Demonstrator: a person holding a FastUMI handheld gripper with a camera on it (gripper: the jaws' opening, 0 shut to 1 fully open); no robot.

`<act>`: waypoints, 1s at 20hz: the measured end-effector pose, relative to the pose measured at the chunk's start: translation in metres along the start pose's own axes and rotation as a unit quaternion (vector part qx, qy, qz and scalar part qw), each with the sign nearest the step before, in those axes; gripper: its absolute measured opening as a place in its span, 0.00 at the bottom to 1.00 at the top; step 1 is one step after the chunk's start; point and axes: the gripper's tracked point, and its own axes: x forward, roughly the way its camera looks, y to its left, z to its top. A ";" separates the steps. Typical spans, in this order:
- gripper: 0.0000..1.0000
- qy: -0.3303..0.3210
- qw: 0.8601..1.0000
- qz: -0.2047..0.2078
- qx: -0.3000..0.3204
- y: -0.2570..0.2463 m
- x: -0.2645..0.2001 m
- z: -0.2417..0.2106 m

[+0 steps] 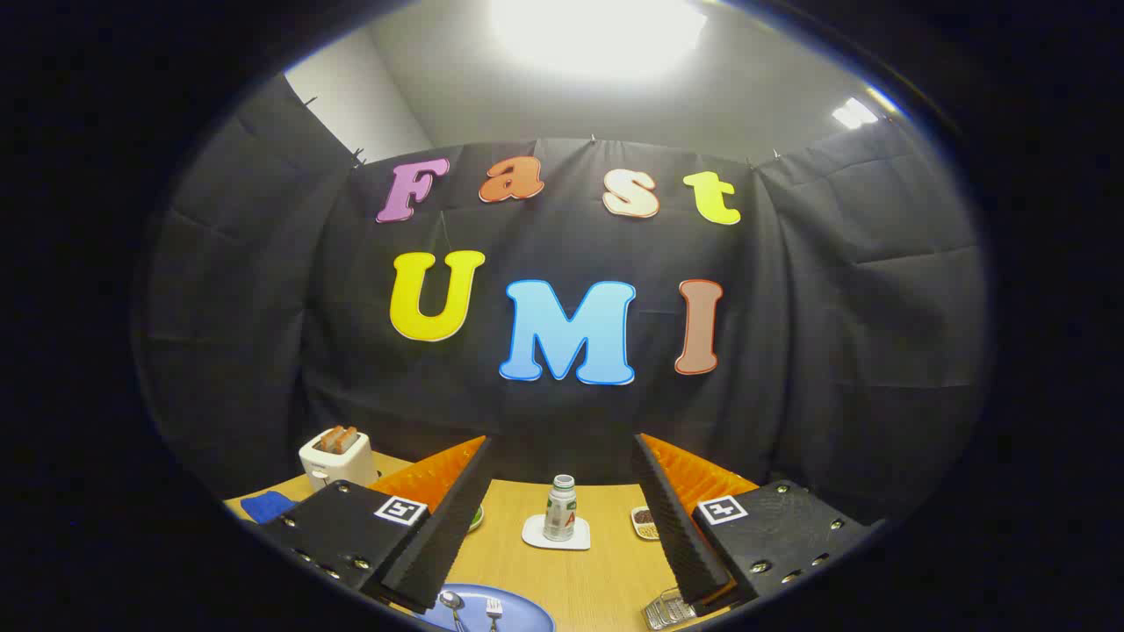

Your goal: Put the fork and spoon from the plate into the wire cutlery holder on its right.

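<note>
Claw (562, 509) fingers are held wide apart and nothing is gripped between them. Low and near, a round blue plate (518, 607) is seen on the light wooden table (597, 579), carrying a metal spoon (452, 602) to the left and a metal fork (494, 607) just right of it. To the right of the plate, the wire cutlery holder (665, 609) is partly seen beside the right finger. Farther off, between the fingers, a small white bottle (560, 507) stands on a white coaster. No utensil is judged moved yet. For a sound pick, the claw should be tipped down and one handle straddled squarely before closing.
</note>
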 end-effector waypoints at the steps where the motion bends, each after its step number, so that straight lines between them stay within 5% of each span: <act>1: 0.96 -0.010 1.000 0.008 0.010 0.002 -0.001 0.002; 8: 0.96 -0.014 1.000 0.006 -0.028 0.004 -0.001 0.005; 14: 0.95 -0.010 0.999 -0.018 0.044 -0.020 0.001 0.005; 20: 0.93 0.012 1.000 -0.005 0.012 -0.019 -0.001 -0.008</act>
